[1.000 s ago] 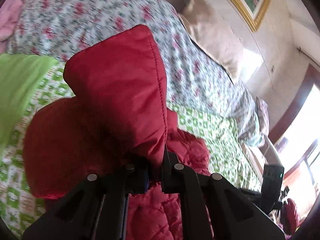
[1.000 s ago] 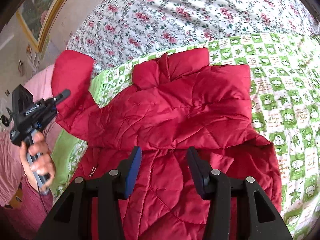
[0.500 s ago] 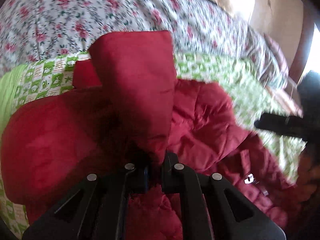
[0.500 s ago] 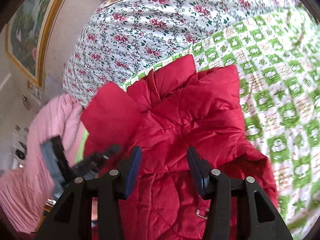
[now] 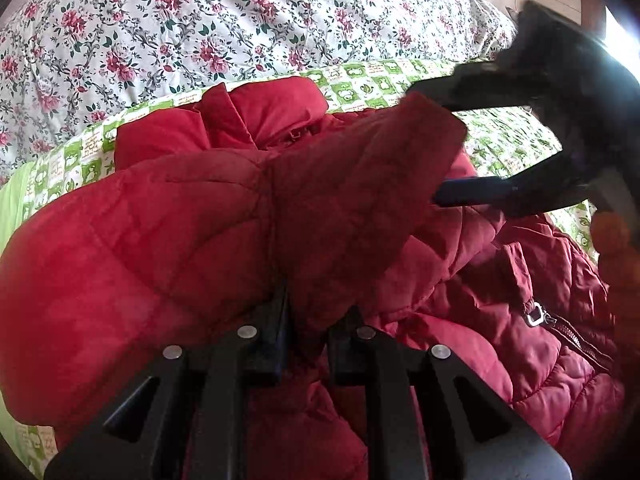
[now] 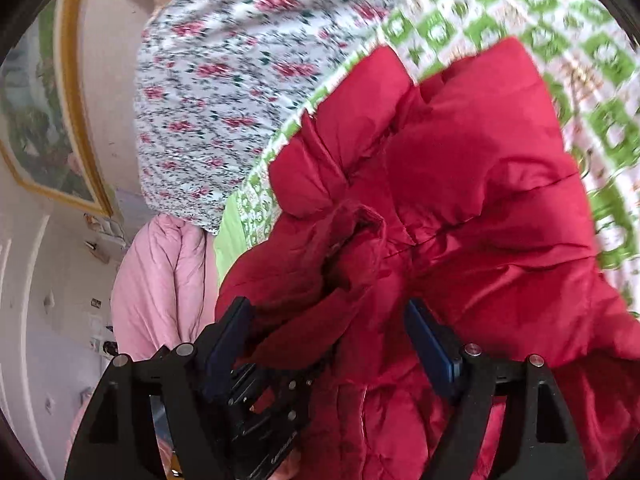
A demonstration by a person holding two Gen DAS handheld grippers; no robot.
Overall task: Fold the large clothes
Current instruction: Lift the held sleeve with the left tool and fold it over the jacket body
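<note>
Left wrist view: left gripper (image 5: 310, 312) angled steeply down, jaws nearly shut and pinching a fold of the red padded jacket (image 5: 168, 240), just eased a touch looser; jacket spread on the green-checked sheet (image 5: 360, 80) beside the floral quilt (image 5: 180, 32), sleeve (image 5: 360, 184) draped across its body. Right wrist view: right gripper (image 6: 328, 332) tipped gently downward, jaws just widened, standing well apart around bunched jacket fabric, pads not pressing it.
</note>
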